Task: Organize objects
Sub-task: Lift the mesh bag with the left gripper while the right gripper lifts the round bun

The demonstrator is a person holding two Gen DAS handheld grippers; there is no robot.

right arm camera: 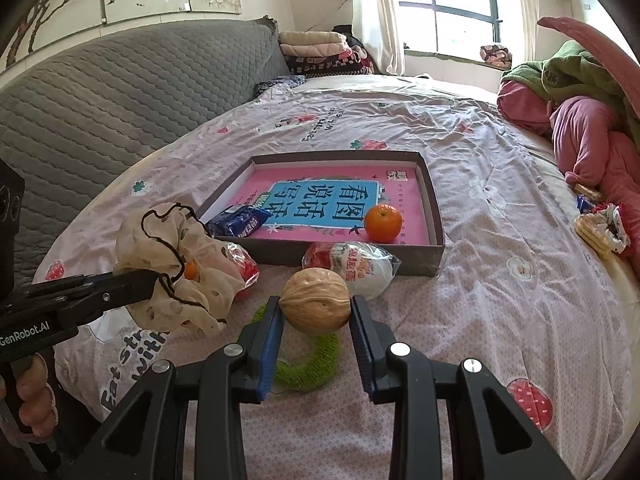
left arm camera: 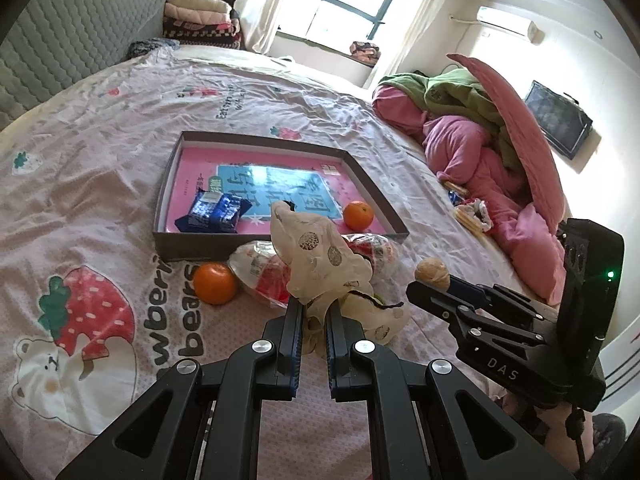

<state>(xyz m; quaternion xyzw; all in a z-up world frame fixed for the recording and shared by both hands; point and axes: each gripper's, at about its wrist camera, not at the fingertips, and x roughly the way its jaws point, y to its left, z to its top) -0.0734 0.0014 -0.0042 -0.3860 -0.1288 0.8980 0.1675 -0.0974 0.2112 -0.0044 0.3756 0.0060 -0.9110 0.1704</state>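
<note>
Both loads should travel level to the box (right arm camera: 436, 216). Left gripper (left arm camera: 313, 312) pinches the scrunchie (left arm camera: 320, 256); right gripper (right arm camera: 316, 312) clamps the walnut (right arm camera: 316, 304), so release gently.

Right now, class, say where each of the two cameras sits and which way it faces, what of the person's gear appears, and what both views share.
Left wrist view: sits on the left tool, facing down across the bed toward the window; its fingers pinch a beige dotted scrunchie; the right tool shows at right.
Right wrist view: sits on the right tool, which clamps a walnut; the left tool and a hand show at left.
Shared: the shallow box, the orange in the box, the blue packet.
</note>
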